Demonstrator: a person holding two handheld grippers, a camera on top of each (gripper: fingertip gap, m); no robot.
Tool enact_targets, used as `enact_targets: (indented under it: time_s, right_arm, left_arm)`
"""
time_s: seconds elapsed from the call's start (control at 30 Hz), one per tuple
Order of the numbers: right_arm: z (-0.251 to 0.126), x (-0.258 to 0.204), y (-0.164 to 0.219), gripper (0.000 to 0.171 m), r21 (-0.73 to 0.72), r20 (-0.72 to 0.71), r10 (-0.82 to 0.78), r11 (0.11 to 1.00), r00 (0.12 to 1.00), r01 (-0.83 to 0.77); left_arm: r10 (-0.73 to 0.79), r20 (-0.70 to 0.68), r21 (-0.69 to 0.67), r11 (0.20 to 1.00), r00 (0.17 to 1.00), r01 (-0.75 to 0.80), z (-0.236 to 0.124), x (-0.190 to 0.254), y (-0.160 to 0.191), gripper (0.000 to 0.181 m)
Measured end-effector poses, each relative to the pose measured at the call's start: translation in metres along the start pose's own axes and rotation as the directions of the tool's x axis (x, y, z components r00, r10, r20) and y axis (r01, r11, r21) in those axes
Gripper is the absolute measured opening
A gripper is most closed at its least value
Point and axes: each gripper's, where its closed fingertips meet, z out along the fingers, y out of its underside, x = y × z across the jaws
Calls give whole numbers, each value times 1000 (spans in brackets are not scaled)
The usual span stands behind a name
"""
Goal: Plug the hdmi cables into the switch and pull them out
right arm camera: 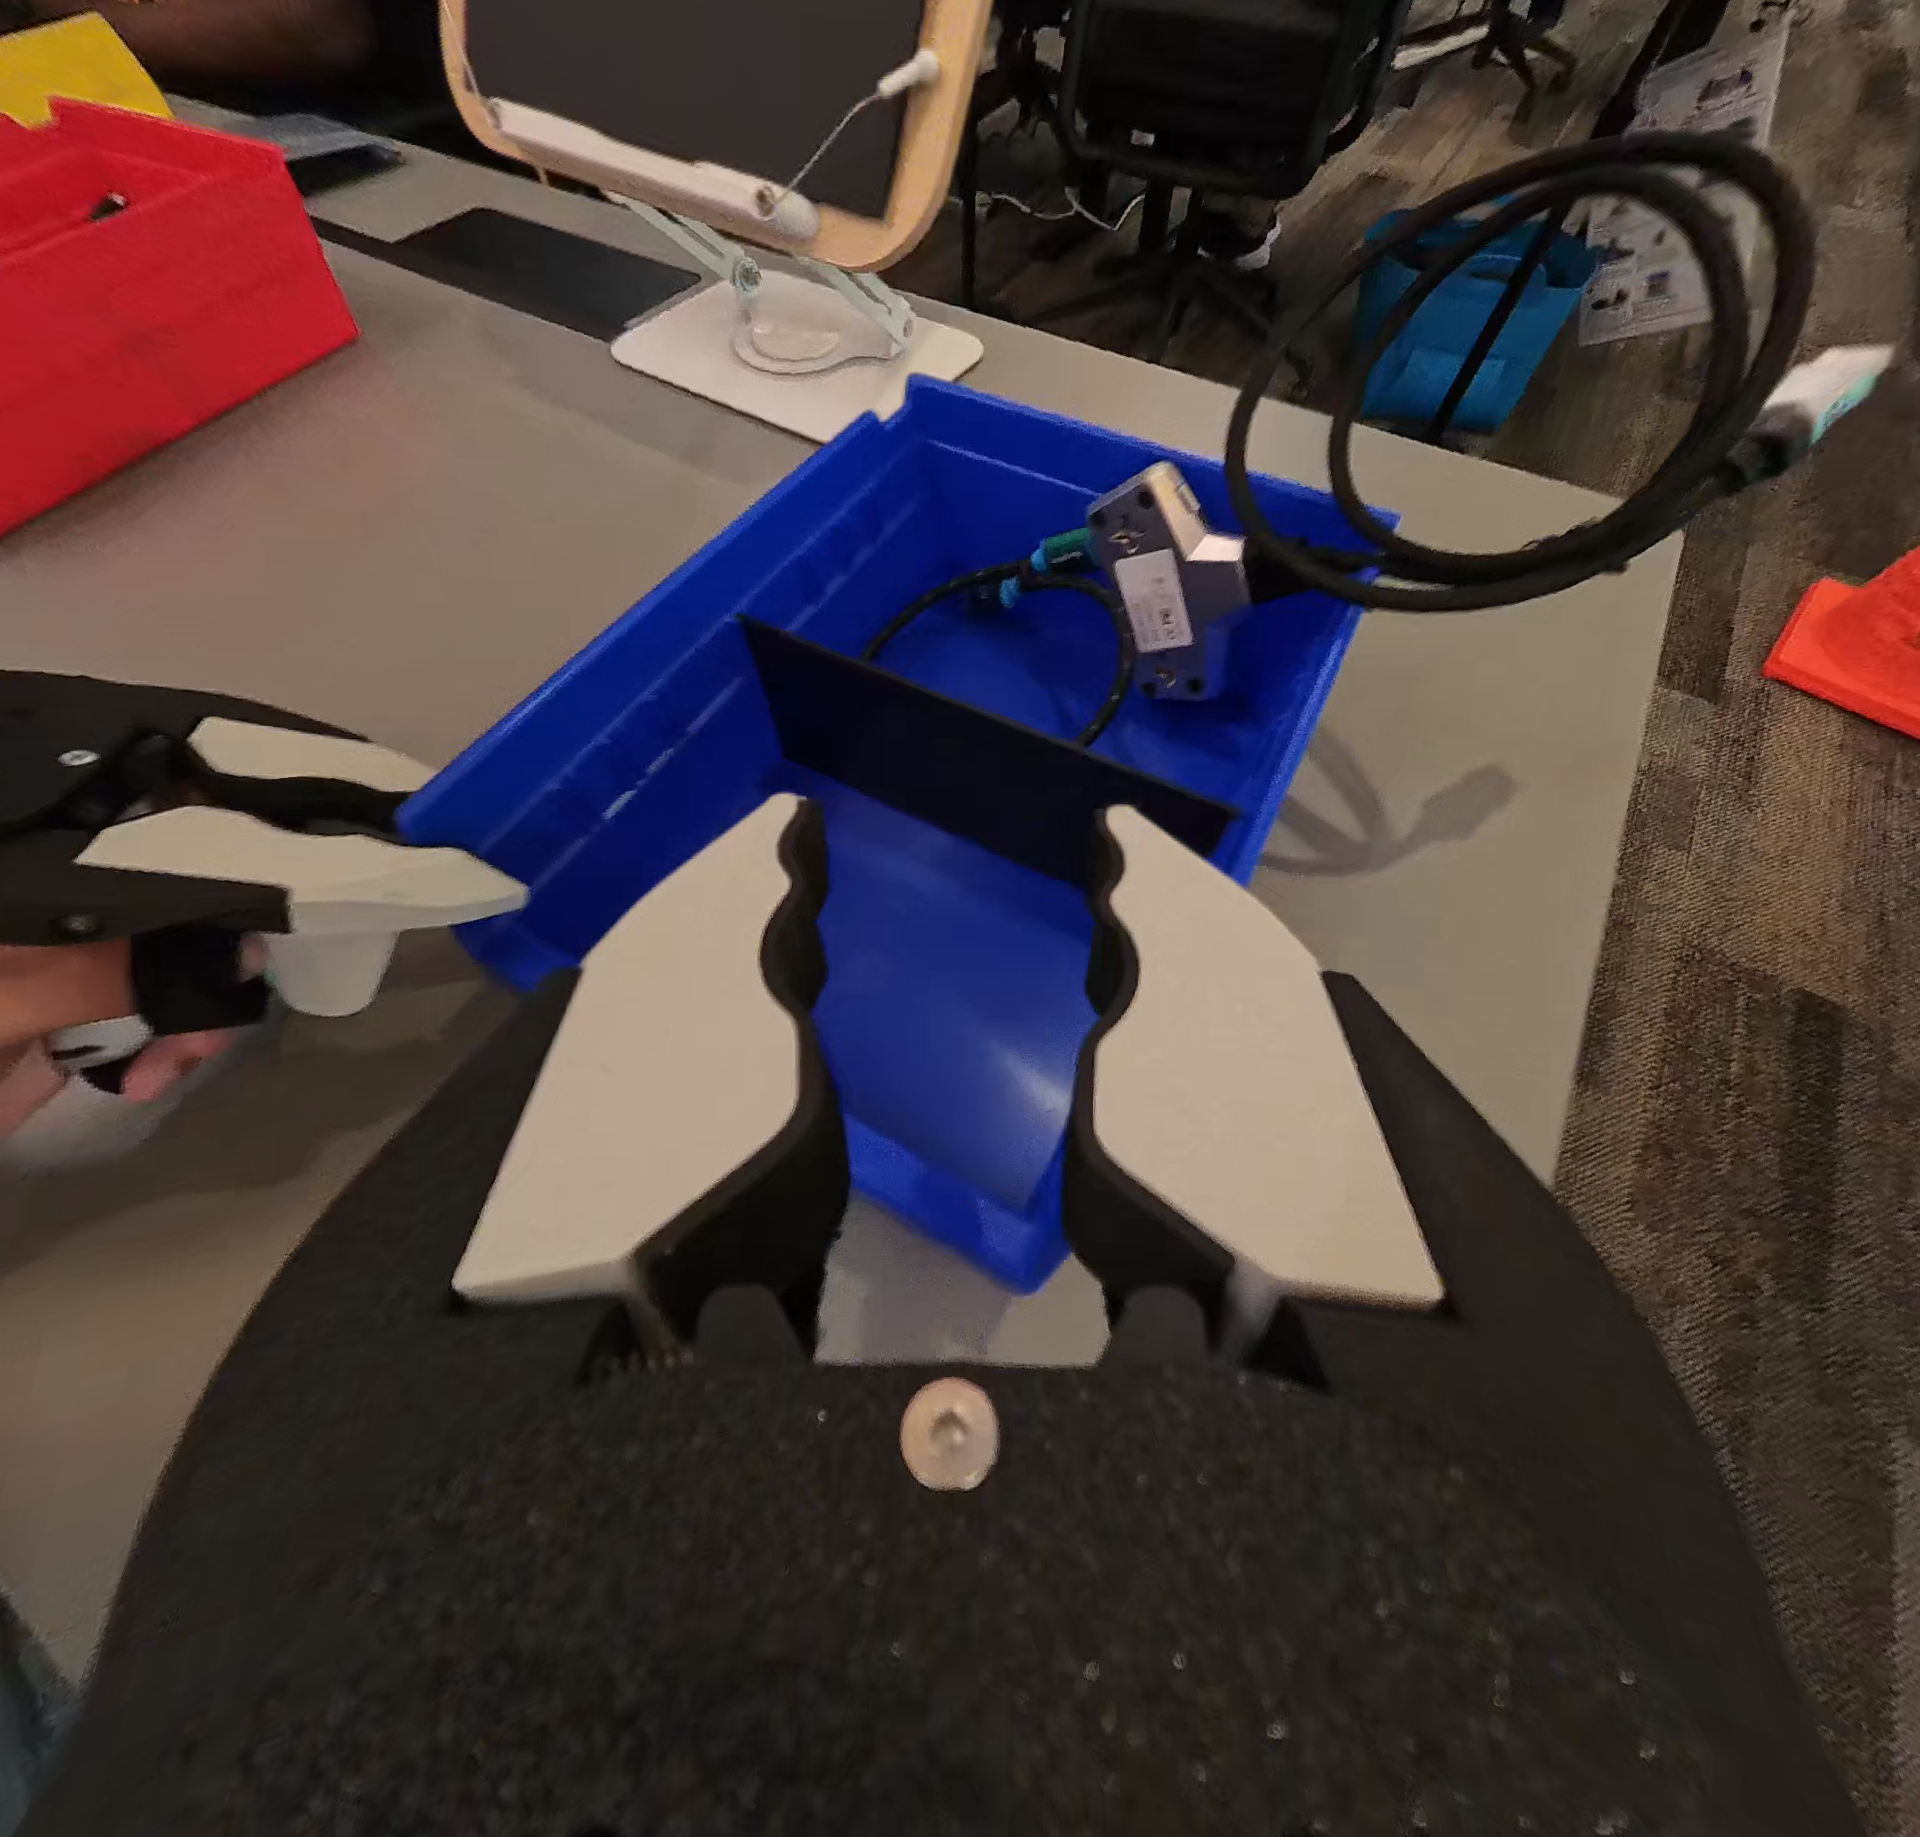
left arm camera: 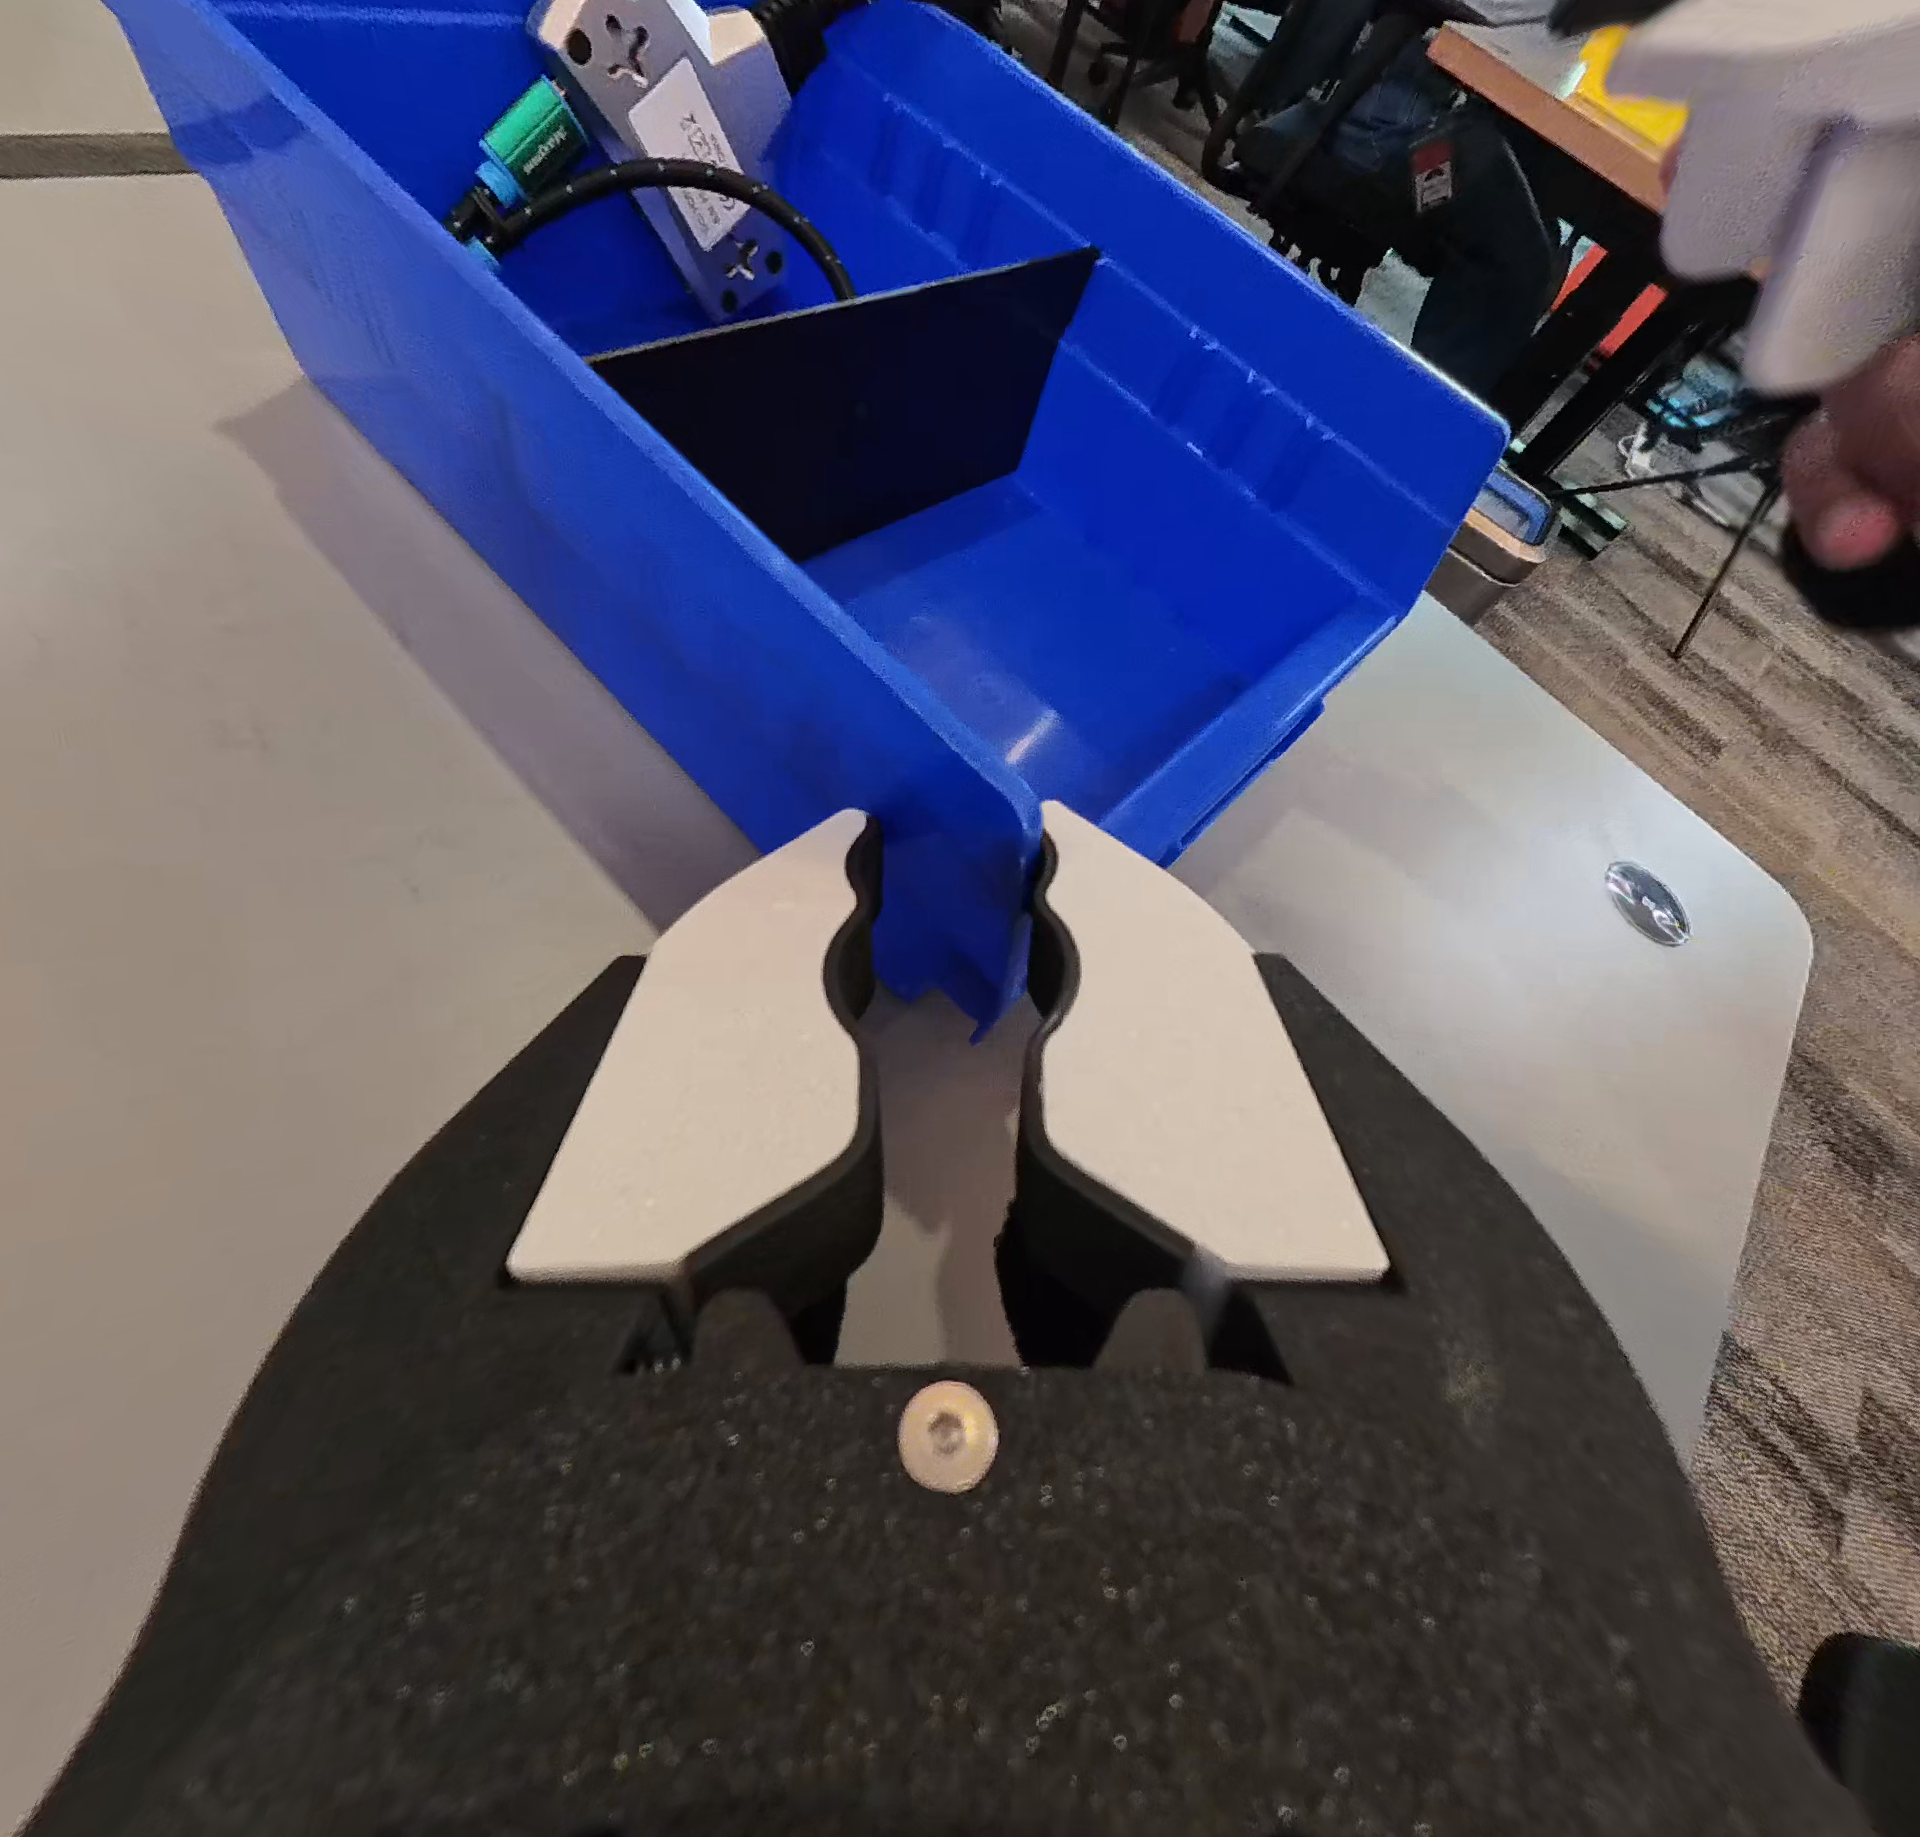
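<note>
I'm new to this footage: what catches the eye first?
A bright blue bin on the grey table, its corner clamped by the left gripper. In its far compartment, behind a dark divider, lies a silver switch with black cables looping out.

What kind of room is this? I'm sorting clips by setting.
Probably a shared office or lab workspace: grey tables, a black office chair on carpet, a framed screen on a stand, and plastic parts bins, one blue and one red.
</note>
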Motion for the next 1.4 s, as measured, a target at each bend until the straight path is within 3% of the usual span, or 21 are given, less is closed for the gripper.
enact_targets:
  time_s: [0.17,0.33,0.43,0.6,0.73,0.83,0.97,1.13,1.3,1.4]
  right_arm:
    - [-10,-38,19,48,74,-62,41,997,997,-36]
    - [-9,-58,36,48,200,-120,149,972,981,-124]
    - [-6,-66,57,48,219,-148,203,961,968,-168]
    - [-10,-68,70,50,265,-170,261,941,950,-211]
    - [-8,-60,76,51,249,-230,226,954,947,-167]
    - [-2,-61,78,50,208,-250,186,969,950,-135]
    - [9,-67,64,48,226,-251,163,968,954,-106]
    - [14,-81,59,48,237,-282,163,967,945,-96]
    - [28,-90,61,48,114,-310,-65,988,948,105]
    - [28,-93,64,48,89,-308,-118,984,944,152]
  left_arm:
    - [-43,-75,-3,999,996,42,-10,8,-2,24]
    - [59,-125,150,988,990,-40,-63,2,-25,52]
    - [132,-36,222,967,991,-120,-118,-40,-32,59]
    - [124,280,268,942,952,-201,-241,-135,-4,62]
    - [2,561,299,932,828,-205,-354,-209,35,61]
    - [-135,581,353,930,803,-99,-405,-247,52,65]
    - [-138,593,335,938,794,-88,-419,-276,69,65]
    - [-129,553,332,940,823,-76,-413,-270,73,72]
    - [-122,537,338,938,835,-80,-410,-264,72,70]
    - [-125,523,338,938,843,-70,-406,-262,71,70]
